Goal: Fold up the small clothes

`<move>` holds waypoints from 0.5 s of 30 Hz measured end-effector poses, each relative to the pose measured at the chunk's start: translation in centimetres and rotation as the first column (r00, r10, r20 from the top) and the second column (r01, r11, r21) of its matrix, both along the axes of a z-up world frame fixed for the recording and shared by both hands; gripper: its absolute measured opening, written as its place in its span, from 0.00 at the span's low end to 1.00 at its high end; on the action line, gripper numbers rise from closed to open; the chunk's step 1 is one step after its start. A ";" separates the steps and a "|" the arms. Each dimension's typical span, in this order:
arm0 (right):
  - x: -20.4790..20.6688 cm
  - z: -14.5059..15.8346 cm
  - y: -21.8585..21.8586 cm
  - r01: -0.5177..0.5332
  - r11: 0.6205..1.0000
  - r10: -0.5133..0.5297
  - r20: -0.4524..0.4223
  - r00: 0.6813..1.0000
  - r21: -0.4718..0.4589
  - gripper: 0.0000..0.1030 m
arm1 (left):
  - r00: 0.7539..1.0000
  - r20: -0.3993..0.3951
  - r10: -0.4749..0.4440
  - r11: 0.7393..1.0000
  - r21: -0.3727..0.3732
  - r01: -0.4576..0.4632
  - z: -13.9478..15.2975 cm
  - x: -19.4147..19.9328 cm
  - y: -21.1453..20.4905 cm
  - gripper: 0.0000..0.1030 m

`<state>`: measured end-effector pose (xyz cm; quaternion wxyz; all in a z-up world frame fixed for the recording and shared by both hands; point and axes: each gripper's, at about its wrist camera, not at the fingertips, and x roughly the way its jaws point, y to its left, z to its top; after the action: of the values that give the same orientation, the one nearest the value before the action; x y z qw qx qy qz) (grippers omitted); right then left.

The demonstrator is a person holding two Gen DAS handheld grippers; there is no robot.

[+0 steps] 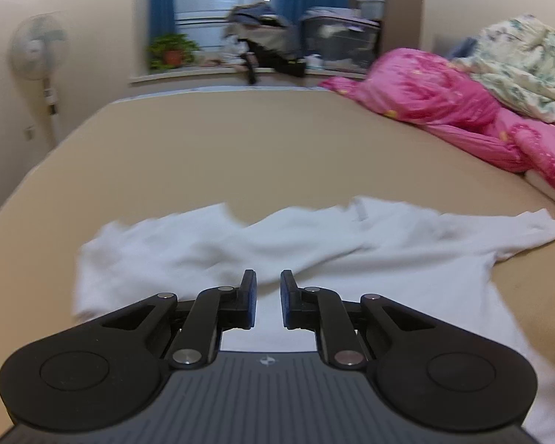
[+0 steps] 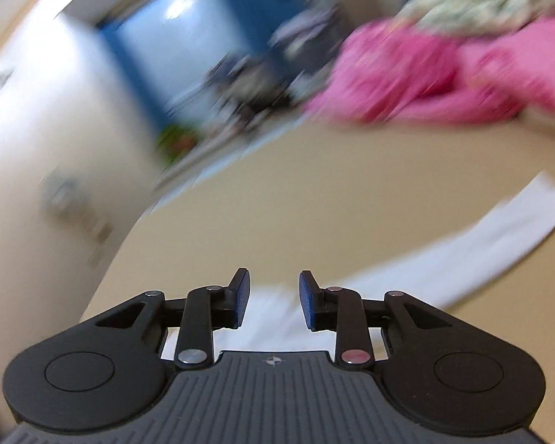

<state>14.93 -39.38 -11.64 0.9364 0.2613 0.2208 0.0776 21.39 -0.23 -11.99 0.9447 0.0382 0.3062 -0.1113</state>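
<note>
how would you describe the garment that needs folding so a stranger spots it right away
Start at the wide tan bed. On its near side, just ahead of the left gripper, lies a rumpled white shirt. It is the only white cloth there; the bedding heaped further back is pink or floral.

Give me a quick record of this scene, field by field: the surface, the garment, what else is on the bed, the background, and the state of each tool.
surface: tan bed
garment: white shirt, spread out but rumpled, not yet folded
bedding: pink quilt bunched at the far right, floral blanket on top of it
background: window with blue curtains, potted plant on the sill, standing fan at left
left tool: above the shirt, narrow gap, nothing between the jaws
right tool: above the shirt's edge, jaws apart, empty; view blurred
</note>
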 end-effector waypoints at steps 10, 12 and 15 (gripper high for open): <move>4.9 -11.7 5.4 -0.187 0.965 0.112 -0.355 0.928 -0.185 0.10 | 0.986 -0.139 -0.095 0.993 0.056 0.104 -5.9 10.4 -12.3 0.61; 5.6 -12.6 5.5 -0.211 0.960 0.124 -0.391 0.912 -0.187 0.09 | 0.984 -0.158 -0.079 0.978 0.180 0.108 -7.9 11.8 -13.8 0.54; 5.9 -12.4 5.6 -0.226 0.952 0.132 -0.392 0.911 -0.206 0.09 | 0.982 -0.180 -0.054 0.983 0.161 0.083 -8.3 13.3 -12.0 0.04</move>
<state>20.78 -33.82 -24.06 0.8912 0.1315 0.4259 0.0844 34.66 -12.19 -20.33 0.9032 0.1183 0.3946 -0.1206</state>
